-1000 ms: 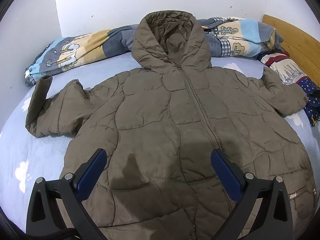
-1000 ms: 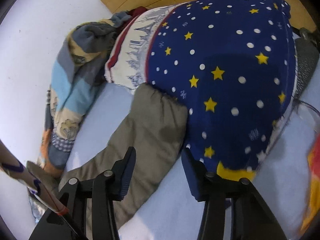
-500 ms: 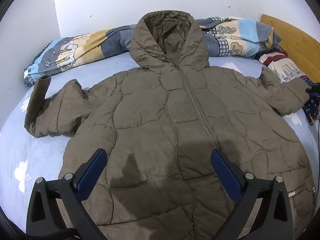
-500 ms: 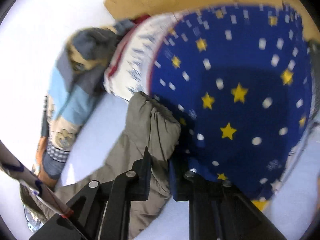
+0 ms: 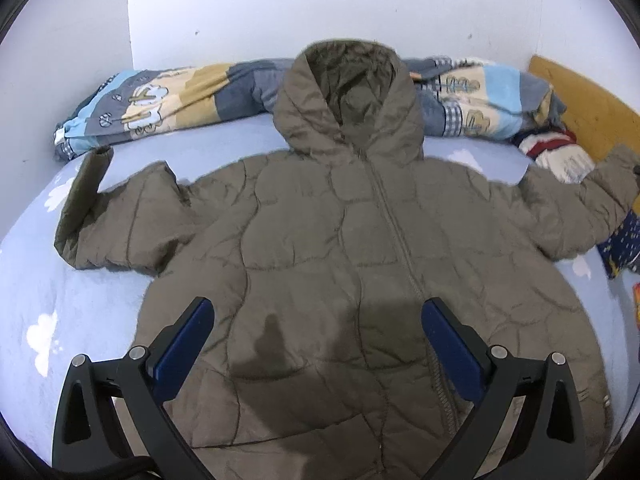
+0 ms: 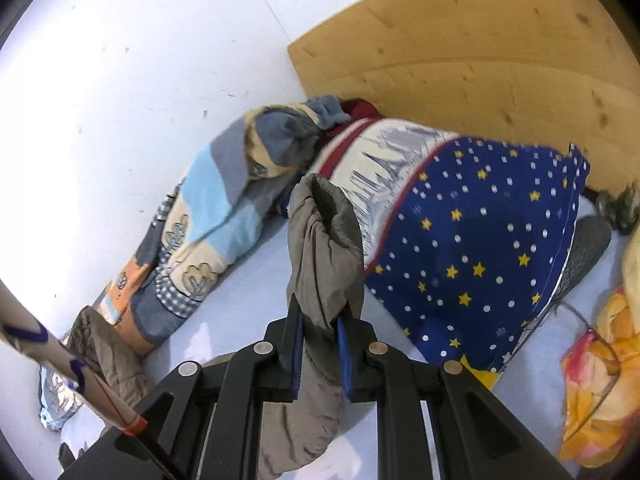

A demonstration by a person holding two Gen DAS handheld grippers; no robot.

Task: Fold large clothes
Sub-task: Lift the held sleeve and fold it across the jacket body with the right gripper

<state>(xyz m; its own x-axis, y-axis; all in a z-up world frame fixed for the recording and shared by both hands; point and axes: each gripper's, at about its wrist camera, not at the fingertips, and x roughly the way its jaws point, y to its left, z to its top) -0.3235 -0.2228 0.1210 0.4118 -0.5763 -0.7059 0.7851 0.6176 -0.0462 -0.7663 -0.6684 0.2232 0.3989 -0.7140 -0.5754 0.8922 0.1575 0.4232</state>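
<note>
An olive quilted hooded jacket (image 5: 328, 256) lies front up, zipped, on the pale blue bed (image 5: 44, 312), hood toward the wall. My left gripper (image 5: 318, 312) hovers open over the jacket's lower front, nothing between its fingers. In the right wrist view my right gripper (image 6: 320, 322) is shut on the jacket's right sleeve (image 6: 324, 240), which stands lifted off the bed with the cuff pointing up. In the left wrist view that sleeve (image 5: 592, 208) is raised at the far right. The left sleeve (image 5: 116, 220) lies bent on the sheet.
A rolled patchwork blanket (image 5: 168, 100) runs along the wall behind the hood. A blue pillow with stars (image 6: 480, 248) lies by the wooden headboard (image 6: 480, 52). A yellow floral cloth (image 6: 600, 380) is at the right. A pale stick with purple marks (image 6: 60, 364) crosses the lower left.
My right gripper closed on the sleeve end and lifted it off the bed. The sleeve now stands up between the jaws. The left gripper stayed about where it was.
</note>
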